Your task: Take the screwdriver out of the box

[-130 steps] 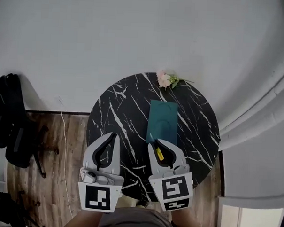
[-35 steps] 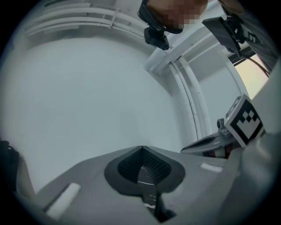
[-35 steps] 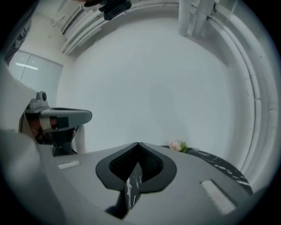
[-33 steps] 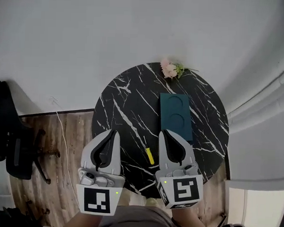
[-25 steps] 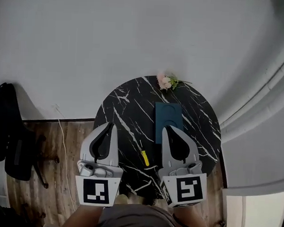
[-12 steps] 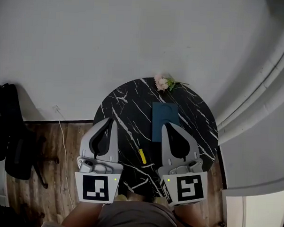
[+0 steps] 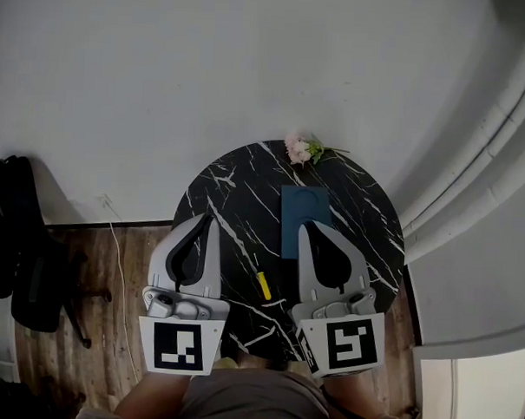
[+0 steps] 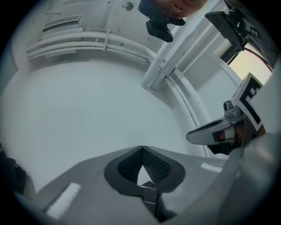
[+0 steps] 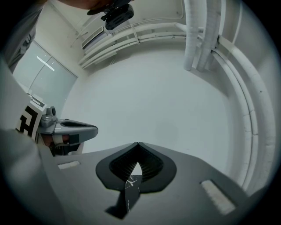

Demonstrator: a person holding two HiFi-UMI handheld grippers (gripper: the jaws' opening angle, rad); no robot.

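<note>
Looking down from my head, I hold both grippers over the near edge of a round black marble surface (image 7: 237, 190). My left gripper (image 7: 209, 219) has its jaws pressed together at the tips with nothing between them, and so does my right gripper (image 7: 304, 224). The yellow-handled screwdriver (image 7: 262, 285) lies on the surface between the two grippers, outside the box. The flat teal box (image 7: 301, 213) lies just beyond my right gripper's tip. A small pink flower (image 7: 301, 149) rests at the far rim. A dark bag (image 7: 14, 228) sits on the wooden floor to the left.
</note>
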